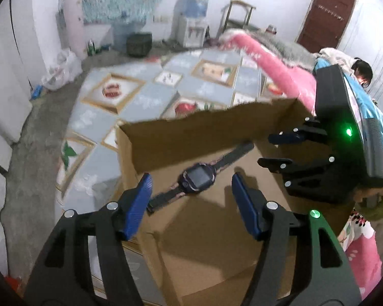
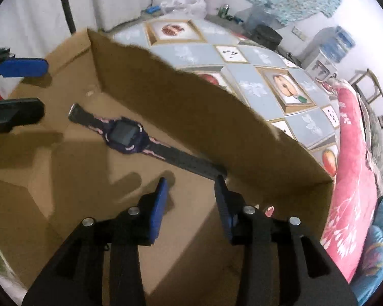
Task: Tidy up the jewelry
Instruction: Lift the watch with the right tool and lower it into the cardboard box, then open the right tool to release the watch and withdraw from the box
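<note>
My left tongs (image 1: 191,191) stood wide and my right tongs (image 2: 191,188) half open, both empty. The watch (image 1: 195,176) lay at twelve o'clock in the cardboard box (image 1: 191,137), placing seemingly done. I judged the next piece came next.

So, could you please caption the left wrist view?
Open left tongs above a smartwatch lying in a cardboard box.

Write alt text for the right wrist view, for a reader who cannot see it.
A dark smartwatch lies flat, straps outstretched, on the floor of an open cardboard box. The right gripper hovers over it with jaws open and empty; the left gripper reaches in from the left edge, also open. Behind is a patterned tablecloth.
</note>
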`<act>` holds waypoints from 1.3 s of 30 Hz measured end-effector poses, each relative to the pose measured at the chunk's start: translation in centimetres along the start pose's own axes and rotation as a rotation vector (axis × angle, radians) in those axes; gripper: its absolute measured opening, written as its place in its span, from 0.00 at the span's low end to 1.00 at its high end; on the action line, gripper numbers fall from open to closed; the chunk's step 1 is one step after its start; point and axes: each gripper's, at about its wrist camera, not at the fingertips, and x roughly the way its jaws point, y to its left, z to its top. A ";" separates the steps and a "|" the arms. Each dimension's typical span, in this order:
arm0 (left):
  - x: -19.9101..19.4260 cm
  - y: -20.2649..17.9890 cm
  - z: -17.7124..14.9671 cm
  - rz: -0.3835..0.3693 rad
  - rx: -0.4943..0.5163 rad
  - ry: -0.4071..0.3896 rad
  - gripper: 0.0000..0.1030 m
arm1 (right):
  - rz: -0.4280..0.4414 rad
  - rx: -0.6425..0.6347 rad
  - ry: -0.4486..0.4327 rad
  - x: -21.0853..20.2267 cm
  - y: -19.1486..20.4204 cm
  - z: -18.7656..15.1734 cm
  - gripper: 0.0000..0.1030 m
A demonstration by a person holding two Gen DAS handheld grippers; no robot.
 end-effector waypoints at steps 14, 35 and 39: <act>-7.8 3.7 -8.0 -0.057 -0.122 -0.194 0.82 | 0.076 0.369 -0.276 -9.7 -4.9 -7.5 0.72; -0.1 4.1 -10.7 -0.319 -0.432 -0.117 0.85 | 0.217 0.729 -0.250 -6.6 -3.8 -16.8 0.76; 0.1 4.5 -10.3 -0.291 -0.428 -0.122 0.85 | 0.227 0.737 -0.256 -6.1 -3.8 -16.1 0.76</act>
